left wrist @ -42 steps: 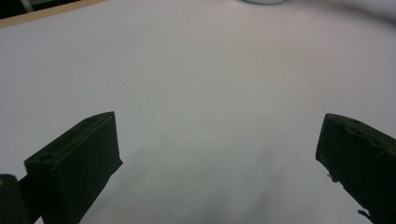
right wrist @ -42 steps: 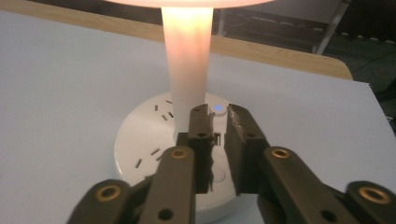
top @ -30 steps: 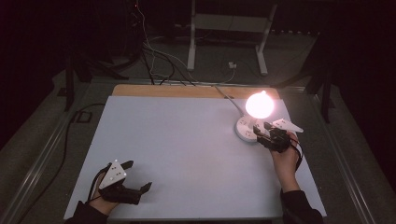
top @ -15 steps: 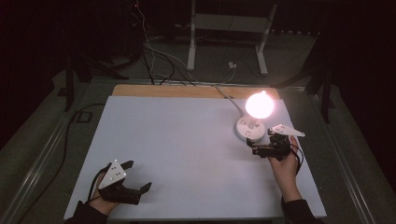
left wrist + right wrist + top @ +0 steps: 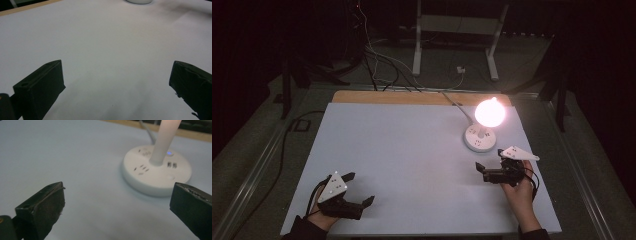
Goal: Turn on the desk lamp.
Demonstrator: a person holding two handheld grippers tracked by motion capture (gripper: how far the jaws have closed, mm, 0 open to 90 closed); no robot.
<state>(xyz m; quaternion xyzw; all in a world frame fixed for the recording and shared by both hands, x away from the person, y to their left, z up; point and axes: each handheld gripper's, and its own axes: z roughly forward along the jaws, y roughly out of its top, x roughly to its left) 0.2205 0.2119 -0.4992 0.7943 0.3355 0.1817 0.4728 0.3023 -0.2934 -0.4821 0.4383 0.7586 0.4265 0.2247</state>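
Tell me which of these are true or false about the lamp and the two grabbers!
1. The lamp is glowing. True.
2. The right gripper is squeezing the lamp's round base. False: its jaws stand open, and it sits on the table short of the base, apart from it.
3. The left gripper is open. True.
4. The left gripper is beside the lamp. False: it rests at the near left corner of the table, far from the lamp.
5. The lamp's base has plug holes in its top. True, as the right gripper view shows.
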